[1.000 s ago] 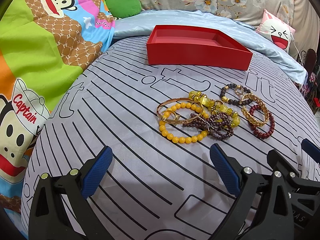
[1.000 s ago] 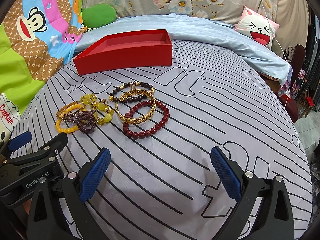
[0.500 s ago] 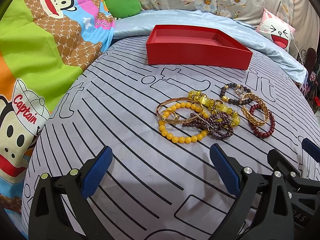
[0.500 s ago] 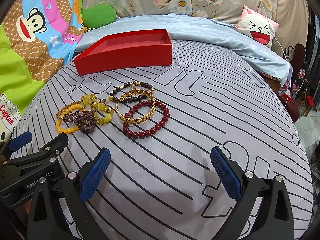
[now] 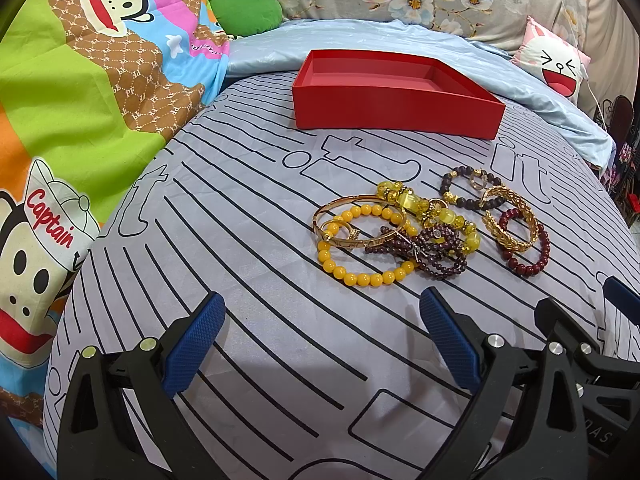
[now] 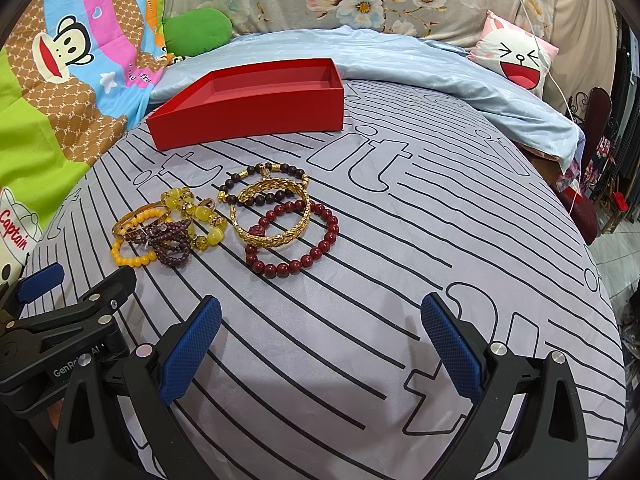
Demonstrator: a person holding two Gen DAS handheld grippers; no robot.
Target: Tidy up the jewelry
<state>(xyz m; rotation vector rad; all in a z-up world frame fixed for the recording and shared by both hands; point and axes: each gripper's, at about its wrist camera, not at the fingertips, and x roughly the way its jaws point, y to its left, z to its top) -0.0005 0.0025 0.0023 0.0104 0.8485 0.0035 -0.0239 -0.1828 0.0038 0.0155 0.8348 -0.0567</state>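
Observation:
Several bracelets lie in a loose pile on the striped grey bedsheet: a yellow bead bracelet (image 5: 362,254), a gold bangle (image 5: 340,216), a purple bead bracelet (image 5: 432,250), a gold chain bracelet (image 6: 272,216), a dark red bead bracelet (image 6: 304,256) and a dark bead bracelet (image 6: 260,184). An empty red box (image 5: 394,108) (image 6: 248,110) sits beyond them. My left gripper (image 5: 320,336) is open, low and short of the pile. My right gripper (image 6: 320,340) is open too, just near of the red beads. Each holds nothing.
A cartoon monkey blanket (image 5: 80,92) lies along the left. A pale blue quilt (image 6: 420,60), a green cushion (image 6: 198,30) and a pink-and-white face pillow (image 6: 516,56) sit behind the box. The bed drops off at the right edge (image 6: 592,248).

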